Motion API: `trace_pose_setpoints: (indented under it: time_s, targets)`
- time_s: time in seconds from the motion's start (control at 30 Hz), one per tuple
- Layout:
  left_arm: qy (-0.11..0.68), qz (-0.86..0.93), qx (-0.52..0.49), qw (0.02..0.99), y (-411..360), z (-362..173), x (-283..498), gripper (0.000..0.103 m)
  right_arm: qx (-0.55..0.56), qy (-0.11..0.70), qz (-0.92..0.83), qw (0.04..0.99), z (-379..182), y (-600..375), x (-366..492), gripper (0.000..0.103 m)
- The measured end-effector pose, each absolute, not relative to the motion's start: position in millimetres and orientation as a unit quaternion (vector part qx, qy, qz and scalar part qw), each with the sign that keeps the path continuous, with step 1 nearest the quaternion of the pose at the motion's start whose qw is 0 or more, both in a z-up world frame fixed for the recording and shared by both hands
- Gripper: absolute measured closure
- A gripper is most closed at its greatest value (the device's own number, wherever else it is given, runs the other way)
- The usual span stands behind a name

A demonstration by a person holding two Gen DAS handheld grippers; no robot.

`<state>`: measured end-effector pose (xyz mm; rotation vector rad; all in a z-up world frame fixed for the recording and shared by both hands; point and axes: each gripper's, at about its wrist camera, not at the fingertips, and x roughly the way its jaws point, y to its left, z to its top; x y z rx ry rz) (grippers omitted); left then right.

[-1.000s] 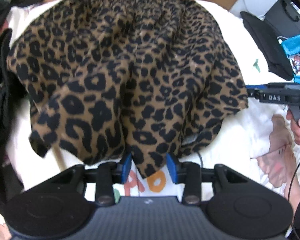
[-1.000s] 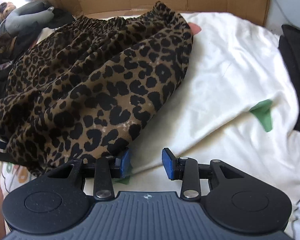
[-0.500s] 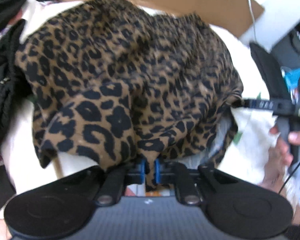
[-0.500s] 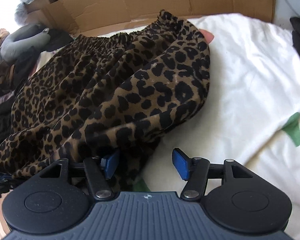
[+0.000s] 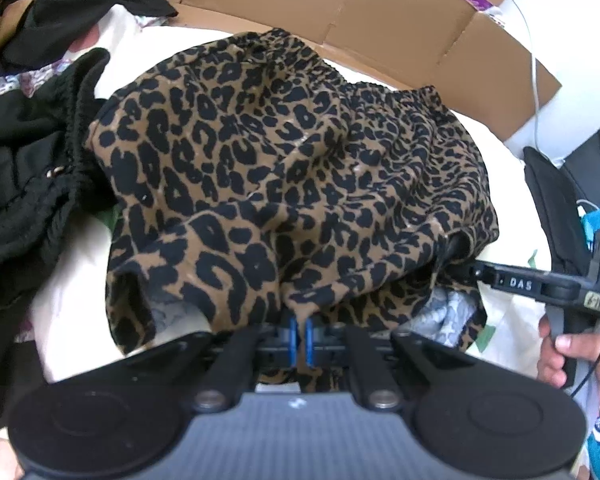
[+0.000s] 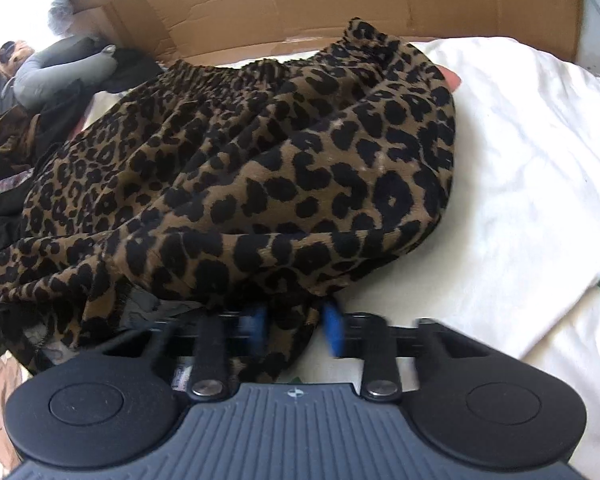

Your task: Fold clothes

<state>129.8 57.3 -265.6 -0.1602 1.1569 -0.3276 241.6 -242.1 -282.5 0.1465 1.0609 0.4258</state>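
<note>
A leopard-print skirt (image 5: 300, 168) lies bunched on the white bed sheet (image 6: 520, 160), its elastic waistband toward the cardboard. My left gripper (image 5: 300, 334) is shut on the skirt's near hem, which is lifted and folded over. My right gripper (image 6: 294, 322) stands partly open and blurred, with the skirt's (image 6: 260, 184) right hem corner lying between its blue pads (image 6: 333, 326). In the left wrist view the right gripper (image 5: 460, 254) reaches in from the right, its tips hidden under the fabric, and a hand (image 5: 576, 348) holds its handle.
Flattened cardboard (image 5: 380, 12) stands behind the skirt. A heap of black clothes (image 5: 28, 168) lies to the left, and dark clothes (image 5: 556, 208) lie to the right. A grey neck pillow (image 6: 60, 76) rests at the far left. A white cable (image 5: 534, 60) hangs at the back right.
The left gripper shut on the hem and carried it forward over the skirt. The right gripper slid onto the skirt's right corner, widened, then narrowed around the fabric.
</note>
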Motion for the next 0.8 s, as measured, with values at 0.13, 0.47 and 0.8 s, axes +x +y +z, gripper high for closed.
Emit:
trace_pose_setpoints:
  time_s: [0.13,0.47,0.8]
  targets:
    - [0.545,-0.165,-0.071,0.819,58,-263,130,0.098,0.065,0.497,0.209,0.840,-270,-251,238,0.095]
    - [0.552,-0.182,-0.067,0.811,54,-266,126,0.098,0.083,0.496,0.181,0.845,-242,-309,206,0.103]
    - [0.556,-0.176,-0.061,0.810,50,-269,128,0.098,0.053,0.527,0.227,0.818,-263,-274,193,0.047]
